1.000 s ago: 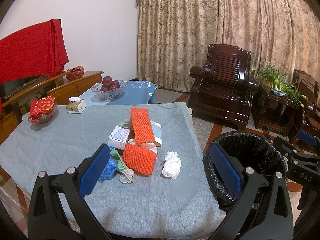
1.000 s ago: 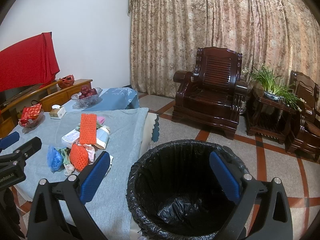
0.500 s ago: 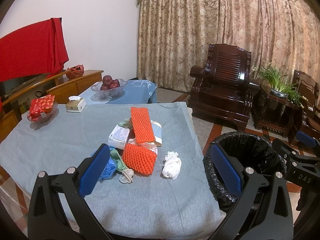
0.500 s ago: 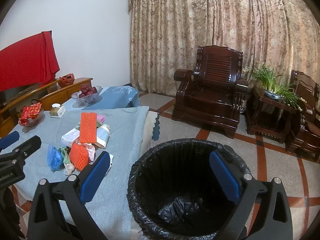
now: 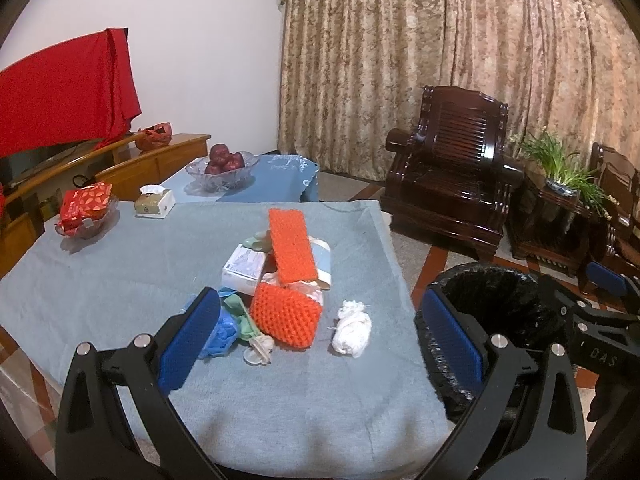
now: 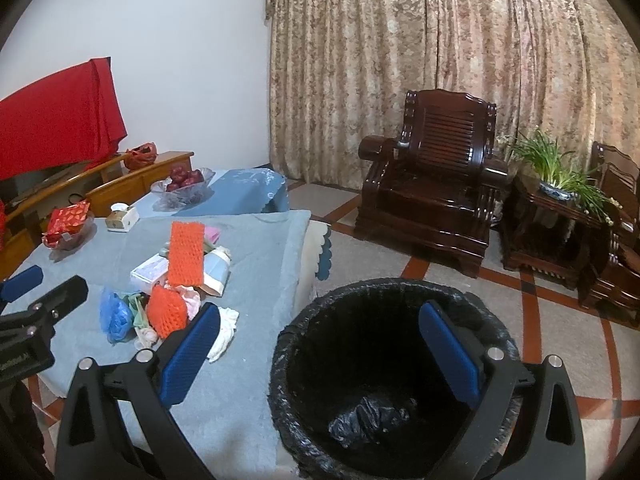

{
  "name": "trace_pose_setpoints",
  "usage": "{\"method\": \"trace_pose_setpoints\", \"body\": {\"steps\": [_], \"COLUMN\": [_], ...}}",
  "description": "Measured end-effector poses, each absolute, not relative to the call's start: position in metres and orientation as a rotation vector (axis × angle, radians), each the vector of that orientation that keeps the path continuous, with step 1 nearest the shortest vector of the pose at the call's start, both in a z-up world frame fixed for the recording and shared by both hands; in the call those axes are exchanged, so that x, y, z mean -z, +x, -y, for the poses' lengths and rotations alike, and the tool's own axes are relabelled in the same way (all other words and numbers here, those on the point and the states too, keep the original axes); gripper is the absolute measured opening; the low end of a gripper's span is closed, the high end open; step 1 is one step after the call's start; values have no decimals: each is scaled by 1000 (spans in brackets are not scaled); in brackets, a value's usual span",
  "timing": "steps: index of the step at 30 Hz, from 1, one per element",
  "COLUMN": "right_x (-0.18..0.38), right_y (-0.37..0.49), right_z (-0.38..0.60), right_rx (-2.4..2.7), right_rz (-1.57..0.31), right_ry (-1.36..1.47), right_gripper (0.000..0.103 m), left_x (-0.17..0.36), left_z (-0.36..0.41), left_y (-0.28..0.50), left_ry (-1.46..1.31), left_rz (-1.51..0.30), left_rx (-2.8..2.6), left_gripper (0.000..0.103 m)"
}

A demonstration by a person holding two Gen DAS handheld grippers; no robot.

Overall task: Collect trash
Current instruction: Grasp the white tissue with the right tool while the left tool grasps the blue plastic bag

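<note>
**Basically nothing picked up yet, and the tissue wad is the easy first grab**

So the left gripper (image 5: pixel 320 336) hangs above the near edge of the table (image 5: pixel 100 272) with its blue pads spread wide and nothing between them. The right gripper (image 6: pixel 320 344) is the same, fingers wide apart and empty, sitting over the mouth of the trash bin (image 6: pixel 304 332), which stands on the floor just beside the table's corner.

The trash is all in one heap mid-table: crumpled white tissue (image 5: pixel 352 330) a little apart from the rest, an orange foam net (image 5: pixel 286 314) touching a blue plastic bag (image 5: pixel 222 330), a second flat orange net (image 5: pixel 290 246) lying across a white box (image 5: pixel 244 268).

Best move is probably for the left one to take the tissue first, since it's loose and nearest the bin. Come straight down, pads either side, and squeeze gently because it'll squash. The nets look springy and could snag their neighbours, so lift slowly. The tissue box (image 5: pixel 154 202) and fruit bowl (image 5: pixel 222 170) at the far end probably aren't trash, leave them
</note>
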State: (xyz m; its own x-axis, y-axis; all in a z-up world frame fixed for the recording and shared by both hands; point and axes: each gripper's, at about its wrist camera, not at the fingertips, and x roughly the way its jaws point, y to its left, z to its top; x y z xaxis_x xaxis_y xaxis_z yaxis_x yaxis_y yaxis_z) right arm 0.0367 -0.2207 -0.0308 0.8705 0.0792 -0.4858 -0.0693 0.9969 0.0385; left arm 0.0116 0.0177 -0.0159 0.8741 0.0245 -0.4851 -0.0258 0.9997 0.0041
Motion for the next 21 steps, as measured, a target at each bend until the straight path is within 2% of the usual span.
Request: {"method": "trace_pose_setpoints", "body": {"steps": [13, 21], "right_x": [78, 128], "right_y": [100, 137], "right_z": [149, 96], "right_rx": [-251, -338], "right_rz": [-597, -692], "right_ry": [19, -40], "right_gripper": [96, 79], "left_x": [60, 91], "left_z": [-97, -137], "left_y": [38, 55], "left_ry": [-3, -41], "left_rz": [-556, -592], "left_rx": [-207, -261], "left_gripper": [98, 98]}}
